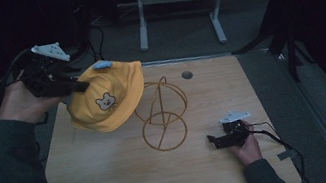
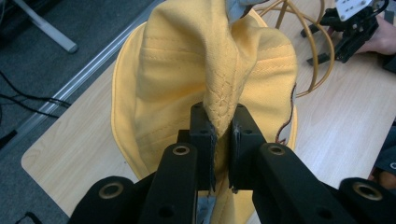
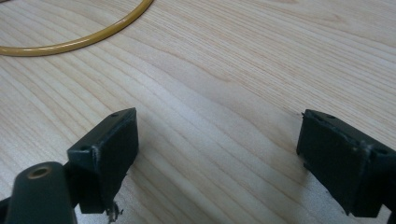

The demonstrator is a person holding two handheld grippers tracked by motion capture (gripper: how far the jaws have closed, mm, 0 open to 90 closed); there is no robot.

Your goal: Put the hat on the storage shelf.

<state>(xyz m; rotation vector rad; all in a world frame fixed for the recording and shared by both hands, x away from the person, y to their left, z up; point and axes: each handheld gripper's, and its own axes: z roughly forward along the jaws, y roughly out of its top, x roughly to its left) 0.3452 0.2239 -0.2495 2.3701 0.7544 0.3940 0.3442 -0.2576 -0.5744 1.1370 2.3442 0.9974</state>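
Two tongs show in the high view: the left tongs (image 1: 79, 84) hold a yellow hat (image 1: 107, 97) up over the bench's (image 1: 116, 181) far left, beside a wire stand (image 1: 162, 114); the right tongs (image 1: 211, 139) rest near right. In the left gripper view, the tongs pinch the hat's fabric. In the right gripper view, the tongs stand spread over bare wood.

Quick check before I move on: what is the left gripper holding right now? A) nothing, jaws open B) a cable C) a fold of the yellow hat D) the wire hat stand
C: the left gripper has its jaws pinched on a fold of the yellow hat, held up beside the wire stand.
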